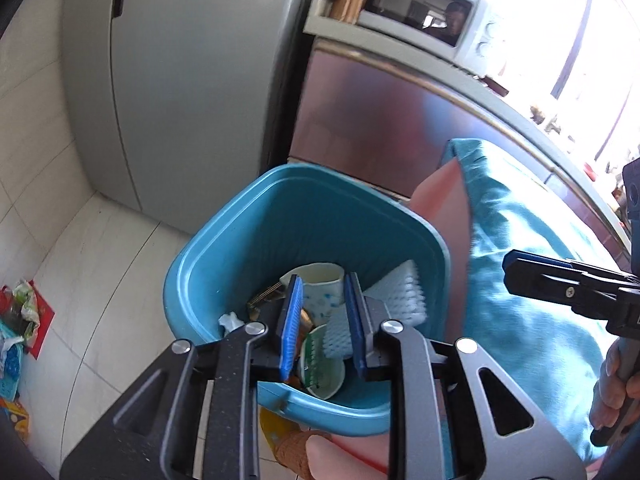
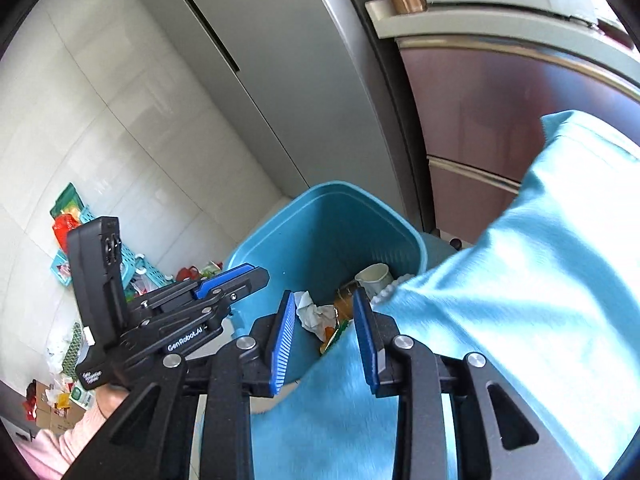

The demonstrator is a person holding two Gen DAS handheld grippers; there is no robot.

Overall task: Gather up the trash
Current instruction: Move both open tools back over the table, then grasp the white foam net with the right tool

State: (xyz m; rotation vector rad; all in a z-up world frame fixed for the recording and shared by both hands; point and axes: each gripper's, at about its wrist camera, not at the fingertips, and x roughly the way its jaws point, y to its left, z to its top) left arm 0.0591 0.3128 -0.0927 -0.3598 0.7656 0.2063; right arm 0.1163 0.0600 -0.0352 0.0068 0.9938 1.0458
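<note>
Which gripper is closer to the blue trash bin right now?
Left. The left gripper hangs directly over the blue trash bin; the right gripper sits beside it, above teal cloth.

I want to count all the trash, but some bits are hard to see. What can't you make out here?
- Bottom of the blue bin: in the left wrist view, the left gripper fingers cover part of it.
- Bin's right side: in the right wrist view, the turquoise cloth covers it.
- Floor litter: too small, cut off by the frame edge.
- Microwave window: blurred reflection.
</note>
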